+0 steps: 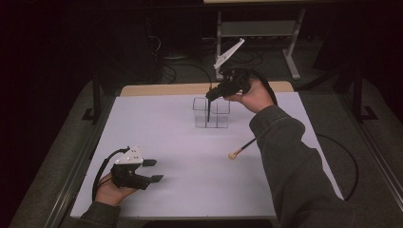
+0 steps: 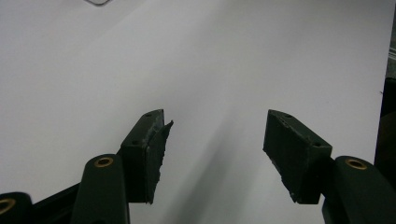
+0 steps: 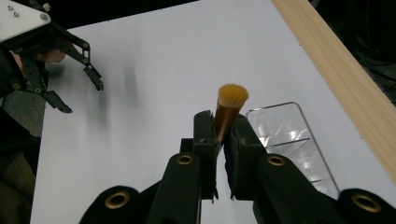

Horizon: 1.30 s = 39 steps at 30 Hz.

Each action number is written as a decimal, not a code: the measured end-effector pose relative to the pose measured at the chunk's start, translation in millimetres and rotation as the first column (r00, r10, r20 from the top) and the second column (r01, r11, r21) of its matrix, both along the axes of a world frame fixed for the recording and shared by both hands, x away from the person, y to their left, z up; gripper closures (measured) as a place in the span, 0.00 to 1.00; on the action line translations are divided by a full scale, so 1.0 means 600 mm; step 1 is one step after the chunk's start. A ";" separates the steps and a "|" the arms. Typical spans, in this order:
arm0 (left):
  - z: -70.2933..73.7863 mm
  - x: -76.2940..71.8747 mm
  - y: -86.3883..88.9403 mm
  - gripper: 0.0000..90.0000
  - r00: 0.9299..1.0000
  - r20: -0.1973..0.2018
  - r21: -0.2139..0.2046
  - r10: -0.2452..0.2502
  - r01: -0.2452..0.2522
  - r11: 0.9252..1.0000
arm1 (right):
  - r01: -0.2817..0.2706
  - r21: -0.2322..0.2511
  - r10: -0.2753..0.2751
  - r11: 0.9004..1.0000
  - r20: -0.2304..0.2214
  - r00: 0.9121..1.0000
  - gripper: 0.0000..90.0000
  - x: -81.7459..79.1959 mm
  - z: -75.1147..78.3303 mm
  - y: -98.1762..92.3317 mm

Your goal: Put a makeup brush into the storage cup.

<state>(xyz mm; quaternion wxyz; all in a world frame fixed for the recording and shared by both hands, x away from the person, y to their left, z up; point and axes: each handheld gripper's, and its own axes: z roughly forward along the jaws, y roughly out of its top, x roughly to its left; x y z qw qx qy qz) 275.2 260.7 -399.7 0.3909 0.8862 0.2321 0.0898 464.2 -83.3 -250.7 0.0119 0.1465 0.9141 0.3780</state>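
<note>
My right gripper [image 1: 209, 98] hovers at the far middle of the table, just above a clear plastic organiser [image 1: 221, 107] with several compartments. Its jaws are shut on a small brush [image 3: 230, 105] with a brown ferrule and yellow-orange bristles. The brush [image 1: 208, 113] hangs down at the organiser's left side; whether its tip is inside a compartment I cannot tell. In the right gripper view the organiser [image 3: 285, 126] lies just right of my right gripper [image 3: 222, 130]. My left gripper [image 1: 154, 171] rests at the near left, open and holding nothing [image 2: 215, 140].
A second brush [image 1: 242, 148] with a black handle and pale round head lies on the white table top [image 1: 180, 156], right of centre, partly under the person's right sleeve. A bare wooden strip [image 1: 166, 89] runs along the table's far edge. Dark floor, cables and a metal frame lie beyond.
</note>
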 end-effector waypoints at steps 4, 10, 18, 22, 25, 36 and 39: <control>0.000 -0.001 0.001 0.42 1.000 -0.004 -0.009 0.006 -0.006 1.000 | 0.011 -0.005 -0.011 1.000 0.008 1.000 0.92 0.014 0.008 0.000; 0.003 -0.001 0.002 0.43 1.000 0.001 -0.014 0.008 -0.008 1.000 | 0.037 0.005 -0.037 0.999 0.011 0.999 0.92 0.036 0.011 -0.003; 0.004 -0.002 0.002 0.43 1.000 0.000 -0.015 0.012 -0.012 1.000 | 0.072 0.006 -0.072 0.997 0.007 0.997 0.92 0.064 0.008 -0.010; 0.004 -0.002 0.003 0.42 1.000 -0.001 -0.018 0.014 -0.014 1.000 | 0.100 -0.001 -0.100 0.995 -0.004 0.995 0.92 0.077 0.004 -0.014; 0.004 -0.002 0.001 0.43 1.000 0.001 -0.018 0.005 -0.005 1.000 | 0.111 -0.009 -0.112 0.994 -0.014 0.994 0.92 0.084 -0.003 -0.014; 0.006 -0.004 0.002 0.43 1.000 0.004 -0.015 0.002 -0.002 1.000 | 0.130 -0.020 -0.131 0.991 -0.017 0.991 0.92 0.102 -0.024 -0.011; 0.007 -0.004 0.001 0.43 1.000 0.008 -0.024 -0.001 0.002 1.000 | 0.136 -0.013 -0.136 0.991 -0.019 0.990 0.92 0.102 -0.027 -0.012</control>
